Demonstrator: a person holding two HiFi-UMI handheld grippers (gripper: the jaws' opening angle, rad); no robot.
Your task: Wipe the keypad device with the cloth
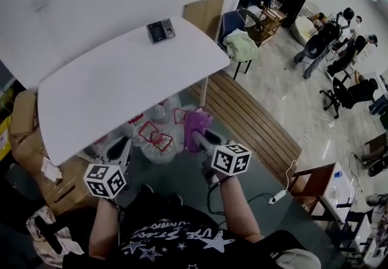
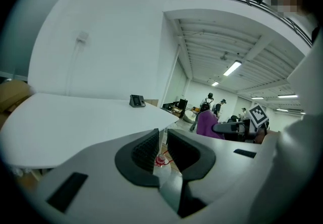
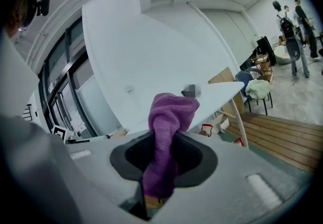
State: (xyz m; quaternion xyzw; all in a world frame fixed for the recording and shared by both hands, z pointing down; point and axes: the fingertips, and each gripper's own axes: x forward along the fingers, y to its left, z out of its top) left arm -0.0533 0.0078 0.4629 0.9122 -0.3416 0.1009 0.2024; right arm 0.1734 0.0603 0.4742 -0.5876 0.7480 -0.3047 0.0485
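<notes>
The dark keypad device [image 1: 160, 30] lies at the far edge of the white table [image 1: 109, 86], well away from both grippers; it shows small in the left gripper view [image 2: 137, 100]. My right gripper [image 1: 200, 136] is shut on a purple cloth [image 1: 197, 123] and hangs off the table's near right side. In the right gripper view the cloth [image 3: 169, 122] stands up between the jaws of the right gripper [image 3: 164, 152]. My left gripper [image 1: 124, 145] sits below the table's near edge. The left gripper [image 2: 162, 142] has its jaws almost together with nothing between them.
Clear plastic bags with bottles [image 1: 159, 137] lie under the table's near edge. Cardboard boxes [image 1: 24, 116] stand at the left. A chair with a green cloth [image 1: 241, 43] and a wooden platform [image 1: 242, 116] are to the right. People [image 1: 321, 43] stand far right.
</notes>
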